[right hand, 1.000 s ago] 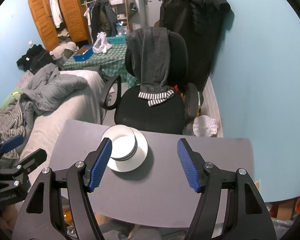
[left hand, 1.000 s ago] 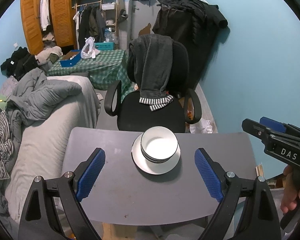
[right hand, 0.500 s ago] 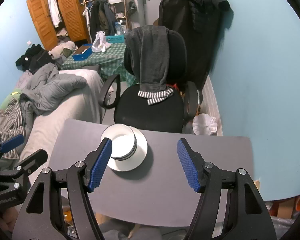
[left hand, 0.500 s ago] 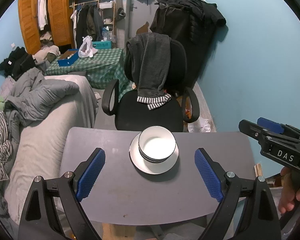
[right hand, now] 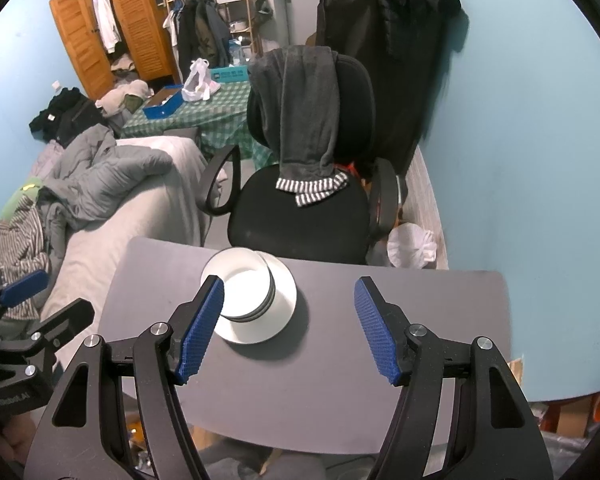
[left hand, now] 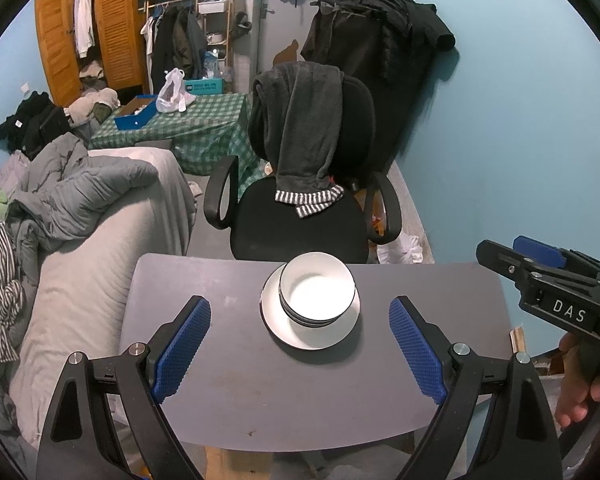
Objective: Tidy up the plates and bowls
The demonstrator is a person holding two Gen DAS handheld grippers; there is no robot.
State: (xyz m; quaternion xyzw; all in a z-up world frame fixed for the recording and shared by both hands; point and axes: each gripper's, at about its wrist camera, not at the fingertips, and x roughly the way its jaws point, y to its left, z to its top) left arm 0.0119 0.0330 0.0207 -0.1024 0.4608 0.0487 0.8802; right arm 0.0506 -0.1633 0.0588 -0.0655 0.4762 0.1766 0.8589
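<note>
A stack of white bowls (left hand: 317, 294) sits on a white plate (left hand: 312, 332) near the far edge of a grey table (left hand: 228, 380). In the right wrist view the bowls (right hand: 244, 288) and plate (right hand: 280, 312) lie left of centre. My left gripper (left hand: 300, 348) is open and empty, held above the table's near half, with the stack ahead between its fingers. My right gripper (right hand: 288, 328) is open and empty, to the right of the stack. The right gripper's body (left hand: 556, 284) shows at the right of the left wrist view.
A black office chair (left hand: 300, 208) draped with a grey garment stands just behind the table. A bed with grey bedding (left hand: 80, 208) lies to the left. A blue wall (left hand: 520, 140) is on the right. A green checked table (left hand: 188, 128) and wardrobe stand farther back.
Both grippers have drifted slightly; the bowls and plate sit a little lower and more central in the left view. The stack itself has not moved.
</note>
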